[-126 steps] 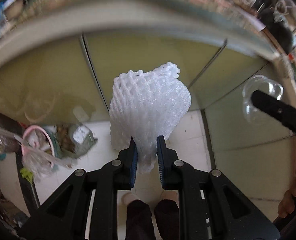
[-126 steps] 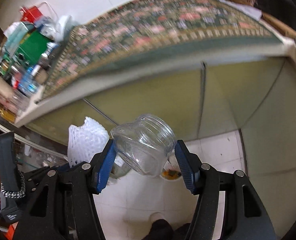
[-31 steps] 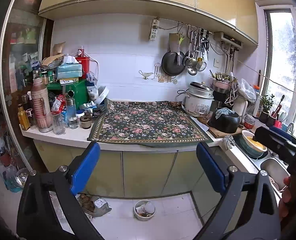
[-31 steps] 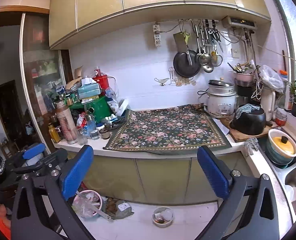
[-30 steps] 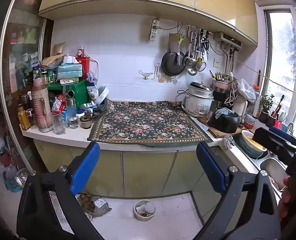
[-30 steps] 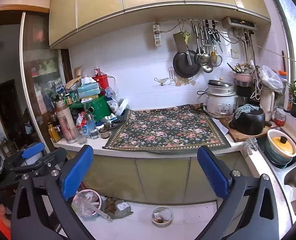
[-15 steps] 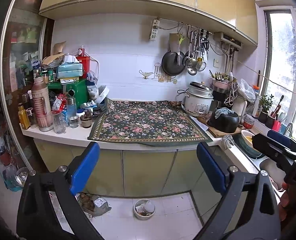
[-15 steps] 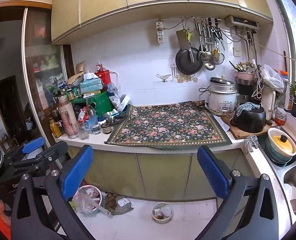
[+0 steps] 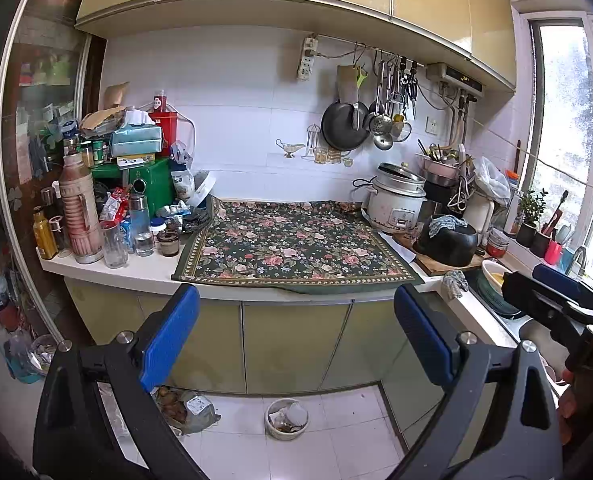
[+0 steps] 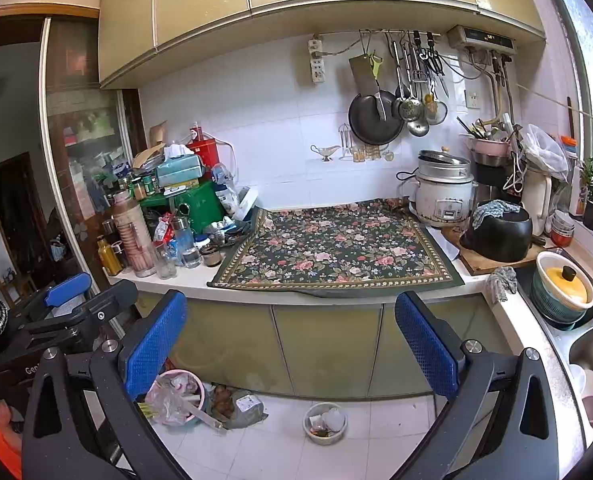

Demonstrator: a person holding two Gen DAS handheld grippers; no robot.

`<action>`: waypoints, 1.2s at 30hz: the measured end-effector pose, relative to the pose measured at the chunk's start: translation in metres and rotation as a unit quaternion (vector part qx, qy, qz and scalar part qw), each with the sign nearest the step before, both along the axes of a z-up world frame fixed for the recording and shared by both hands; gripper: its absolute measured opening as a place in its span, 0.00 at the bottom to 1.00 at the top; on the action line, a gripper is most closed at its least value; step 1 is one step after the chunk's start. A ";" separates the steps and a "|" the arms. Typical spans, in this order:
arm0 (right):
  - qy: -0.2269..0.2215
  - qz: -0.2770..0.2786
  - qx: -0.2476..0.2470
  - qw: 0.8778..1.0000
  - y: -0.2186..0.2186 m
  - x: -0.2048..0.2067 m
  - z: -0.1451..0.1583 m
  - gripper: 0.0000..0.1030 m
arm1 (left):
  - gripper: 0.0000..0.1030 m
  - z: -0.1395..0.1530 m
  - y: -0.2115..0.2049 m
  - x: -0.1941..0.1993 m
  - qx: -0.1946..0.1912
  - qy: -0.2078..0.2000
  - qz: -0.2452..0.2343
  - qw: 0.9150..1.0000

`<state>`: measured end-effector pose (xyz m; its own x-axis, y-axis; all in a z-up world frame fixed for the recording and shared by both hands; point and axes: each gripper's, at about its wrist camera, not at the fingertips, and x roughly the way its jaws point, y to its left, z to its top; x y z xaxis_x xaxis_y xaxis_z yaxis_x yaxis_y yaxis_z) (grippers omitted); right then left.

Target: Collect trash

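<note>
My left gripper [image 9: 294, 320] is open with nothing between its blue pads, held well back from the counter. My right gripper [image 10: 290, 328] is open and empty too, beside it. Each shows at the edge of the other's view: the right gripper [image 9: 552, 292] on the right, the left gripper [image 10: 92, 292] on the left. On the floor by the cabinets stand a small round bowl of scraps [image 10: 325, 423], a pink bin lined with a plastic bag [image 10: 176, 396] and a lumpy bag [image 10: 238, 402]. The bowl [image 9: 287, 419] and the bag [image 9: 188, 408] also show in the left wrist view.
A floral mat [image 9: 292, 244] covers the middle of the counter. Bottles, jars and boxes [image 9: 108, 208] crowd its left end. A rice cooker [image 9: 396, 204] and a black pot [image 9: 446, 240] stand on the right, with the sink [image 10: 588, 352] beyond.
4.2 s ago the left gripper was shut on a white foam net and the right on a glass jar, low by the cabinets. Both are now open, empty and raised. Over the last second the views barely shift.
</note>
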<state>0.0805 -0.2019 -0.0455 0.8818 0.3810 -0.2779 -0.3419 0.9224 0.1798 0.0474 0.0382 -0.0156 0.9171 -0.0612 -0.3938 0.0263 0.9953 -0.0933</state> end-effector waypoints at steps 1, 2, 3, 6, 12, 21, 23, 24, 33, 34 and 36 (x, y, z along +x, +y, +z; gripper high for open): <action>0.001 0.000 0.001 1.000 0.000 0.000 0.000 1.00 | 0.95 0.000 0.000 0.001 0.000 0.000 -0.001 1.000; 0.002 0.000 0.001 1.000 0.000 0.001 0.000 1.00 | 0.95 0.000 0.000 0.001 0.000 0.000 -0.001 1.000; 0.002 0.001 0.002 1.000 -0.001 0.000 0.001 1.00 | 0.95 0.000 -0.001 0.001 0.000 0.000 -0.002 1.000; 0.004 0.000 0.003 1.000 -0.001 0.001 0.001 1.00 | 0.95 0.001 -0.004 0.004 0.002 0.000 -0.005 1.000; 0.004 0.000 0.004 1.000 0.000 0.001 0.001 1.00 | 0.95 0.001 -0.007 0.007 0.000 -0.002 -0.007 1.000; 0.007 -0.001 0.005 1.000 0.001 0.001 0.001 1.00 | 0.95 0.000 -0.012 0.009 -0.001 -0.004 -0.011 1.000; 0.006 -0.001 0.005 1.000 0.000 0.001 0.001 1.00 | 0.95 0.000 -0.013 0.009 0.000 -0.005 -0.010 1.000; 0.006 -0.001 0.005 1.000 0.000 0.001 0.001 1.00 | 0.95 0.000 -0.014 0.009 0.001 -0.005 -0.010 1.000; 0.006 -0.008 0.003 1.000 0.007 -0.001 -0.001 1.00 | 0.95 0.000 -0.018 0.010 0.001 -0.004 -0.017 1.000; 0.006 -0.007 0.003 1.000 0.007 -0.001 -0.001 1.00 | 0.95 -0.001 -0.018 0.010 0.001 -0.002 -0.020 1.000; 0.005 -0.009 0.001 1.000 0.008 -0.001 -0.001 1.00 | 0.95 -0.001 -0.019 0.011 0.001 -0.002 -0.022 1.000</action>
